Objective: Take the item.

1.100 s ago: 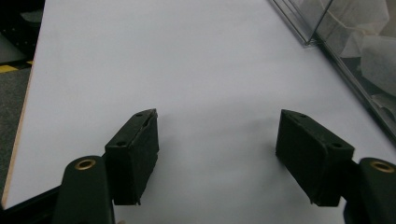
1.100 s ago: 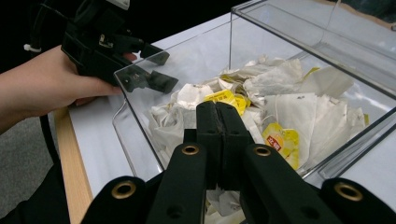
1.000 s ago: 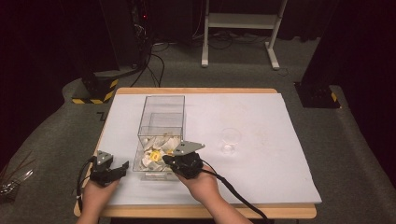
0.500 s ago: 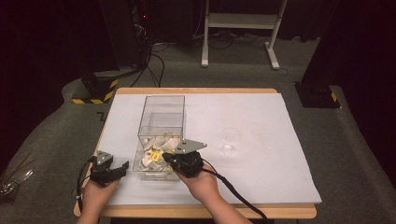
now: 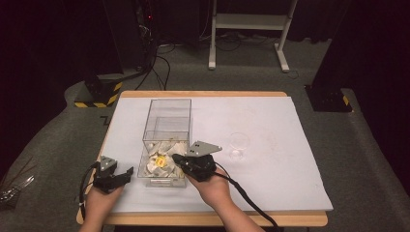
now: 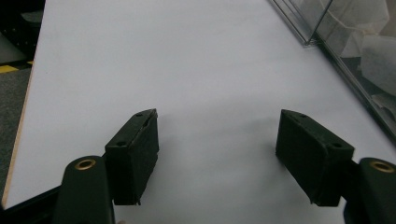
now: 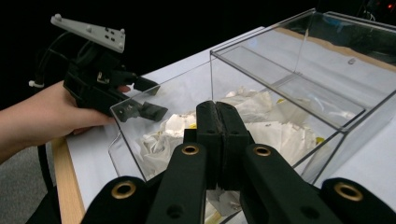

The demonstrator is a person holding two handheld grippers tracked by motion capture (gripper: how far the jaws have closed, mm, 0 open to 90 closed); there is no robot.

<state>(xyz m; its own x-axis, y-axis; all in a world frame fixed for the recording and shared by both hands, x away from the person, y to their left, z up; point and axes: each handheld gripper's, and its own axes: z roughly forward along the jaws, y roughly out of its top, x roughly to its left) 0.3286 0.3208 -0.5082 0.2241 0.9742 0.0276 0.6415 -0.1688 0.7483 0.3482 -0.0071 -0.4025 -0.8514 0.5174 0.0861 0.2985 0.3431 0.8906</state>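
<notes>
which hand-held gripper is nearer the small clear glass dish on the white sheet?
Right. The right hand-held gripper sits at the clear plastic box, just left of the small clear glass dish. The left hand-held gripper is beyond the box, near the table's left edge.

A clear box (image 5: 167,140) stood on the white-covered desk (image 5: 270,121), white packets (image 5: 159,162) heaped in its near end. The right gripper (image 5: 180,160) reached over its rim; the left gripper (image 5: 126,174) rested beside it
</notes>
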